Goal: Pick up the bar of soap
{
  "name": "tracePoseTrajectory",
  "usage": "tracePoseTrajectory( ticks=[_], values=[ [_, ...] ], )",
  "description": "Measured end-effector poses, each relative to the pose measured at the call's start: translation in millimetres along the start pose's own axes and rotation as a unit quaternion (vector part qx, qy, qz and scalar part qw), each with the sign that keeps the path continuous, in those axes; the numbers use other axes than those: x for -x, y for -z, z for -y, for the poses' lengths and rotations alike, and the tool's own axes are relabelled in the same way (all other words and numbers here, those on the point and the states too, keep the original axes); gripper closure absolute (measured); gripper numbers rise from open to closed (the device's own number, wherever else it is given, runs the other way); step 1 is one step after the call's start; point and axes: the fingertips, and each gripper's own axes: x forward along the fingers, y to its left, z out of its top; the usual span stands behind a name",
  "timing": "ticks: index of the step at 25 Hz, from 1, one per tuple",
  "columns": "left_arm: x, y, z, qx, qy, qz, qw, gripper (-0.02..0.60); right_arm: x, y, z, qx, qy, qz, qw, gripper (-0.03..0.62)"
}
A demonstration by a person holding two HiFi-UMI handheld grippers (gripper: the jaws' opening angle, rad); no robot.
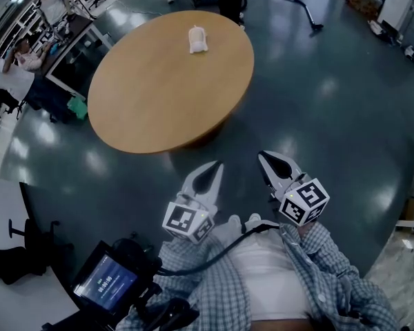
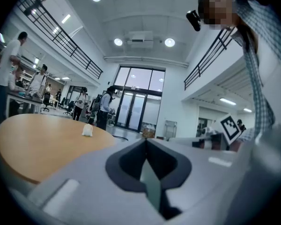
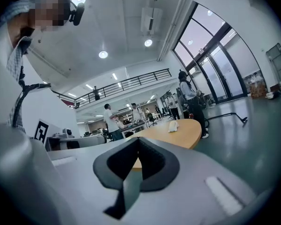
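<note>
**Both grippers clenched, soap on table**

White wrapped bar of soap (image 1: pixel 198 39) lies on the round wooden table (image 1: pixel 165 102), toward its far edge. Left gripper (image 1: pixel 216 167) and right gripper (image 1: pixel 263 158) hang empty, jaws together, well apart from the table

bar of soap (image 1: pixel 197 38): on table (image 1: pixel 145 109), far half | left tongs (image 1: pixel 218 165), right tongs (image 1: pixel 262 156): side by side, before table

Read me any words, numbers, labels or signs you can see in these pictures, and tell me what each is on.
No legible words anywhere.
Blue-lit device screen: lines of text, too small and blurred to read.
White cubes with black square patterns, left and right: coded markers, no letters or digits.
White bar of soap: no print visible.
</note>
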Motion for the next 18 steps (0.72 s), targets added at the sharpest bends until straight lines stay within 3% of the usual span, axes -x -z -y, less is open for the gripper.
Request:
tracePoseTrajectory(
  ticks=[18],
  values=[
    [-33,-11,3,-0.017,-0.039,0.014,0.999,0.583,11,-21,50,0.003,0.0,-0.001,1.0,0.591]
  ],
)
